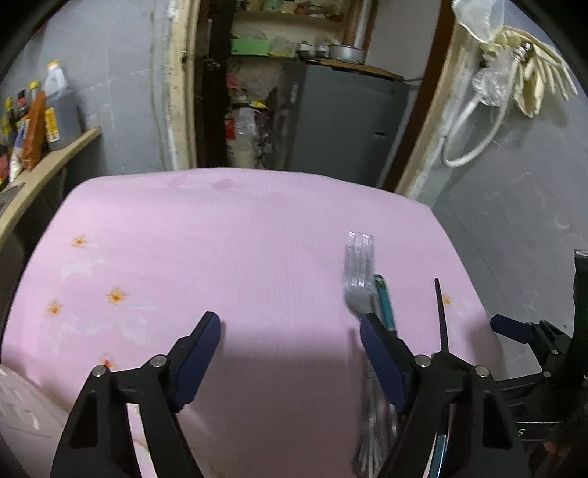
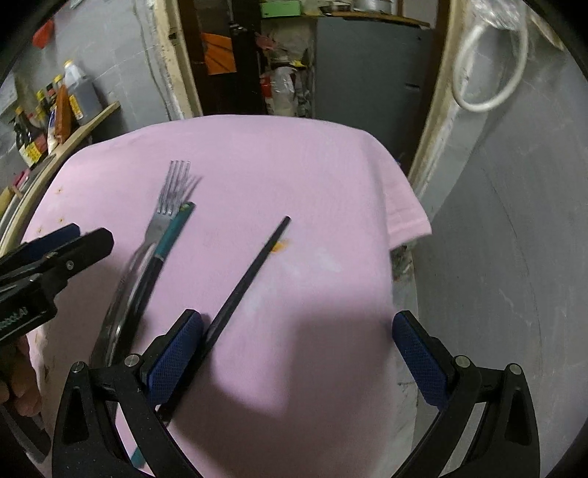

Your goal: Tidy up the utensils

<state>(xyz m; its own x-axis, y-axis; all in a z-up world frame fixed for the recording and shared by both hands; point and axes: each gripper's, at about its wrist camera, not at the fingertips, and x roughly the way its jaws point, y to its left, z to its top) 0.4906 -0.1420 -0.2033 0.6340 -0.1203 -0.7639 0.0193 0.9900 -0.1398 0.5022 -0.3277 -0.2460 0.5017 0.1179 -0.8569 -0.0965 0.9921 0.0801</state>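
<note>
Steel fork [image 2: 165,206] beside teal-handled utensil [image 2: 172,231]; black chopstick [image 2: 250,272] (diagonal) apart.

A pink cloth [image 1: 220,235] covers the table. Behind it a doorway opens onto cluttered shelves [image 1: 286,22] and a grey cabinet [image 1: 345,121]. Left of the cloth, a wooden shelf [image 1: 47,161] holds bottles [image 1: 60,110]; grey walls [image 1: 533,206] surround.

One fork [image 2: 167,206], one teal-and-black stick [image 2: 172,231], one black chopstick [image 2: 253,268], and two hand-held grippers.
</note>
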